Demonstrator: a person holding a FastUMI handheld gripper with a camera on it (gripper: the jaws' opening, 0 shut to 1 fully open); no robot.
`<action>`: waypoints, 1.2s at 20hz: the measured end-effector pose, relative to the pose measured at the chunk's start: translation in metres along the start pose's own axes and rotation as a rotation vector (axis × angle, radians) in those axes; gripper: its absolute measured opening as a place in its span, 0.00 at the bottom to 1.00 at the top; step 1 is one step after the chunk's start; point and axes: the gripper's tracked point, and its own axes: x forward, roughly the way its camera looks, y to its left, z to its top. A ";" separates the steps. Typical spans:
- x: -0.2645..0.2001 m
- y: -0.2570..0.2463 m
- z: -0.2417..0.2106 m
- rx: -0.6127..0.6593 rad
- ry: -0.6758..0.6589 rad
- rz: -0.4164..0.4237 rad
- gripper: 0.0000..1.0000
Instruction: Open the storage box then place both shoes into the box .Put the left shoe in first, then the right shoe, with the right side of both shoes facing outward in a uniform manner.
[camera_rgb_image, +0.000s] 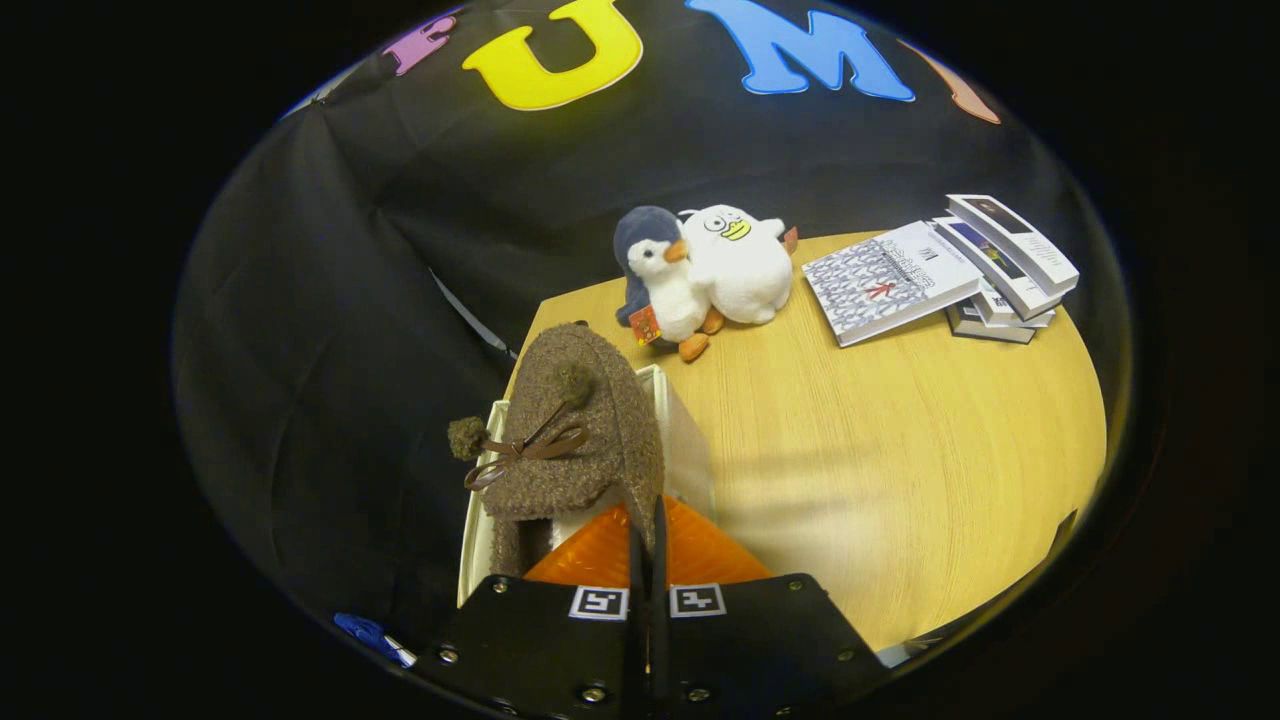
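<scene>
Here, table (900, 450) beyond claw: books (940, 275), plush toys (715, 265) far ahead, untouched. Storage box (685, 430) just ahead, open. Brown fuzzy shoe (585, 430) over box, heel edge pinched in clenched claw (648, 560). Judged: shoe going in; which shoe, cannot tell.
</scene>
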 end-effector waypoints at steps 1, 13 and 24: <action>0.004 0.004 -0.003 -0.002 0.006 0.003 0.01; 0.020 0.004 -0.008 -0.053 -0.027 -0.030 0.45; -0.066 -0.019 0.042 -0.274 -0.262 -0.051 1.00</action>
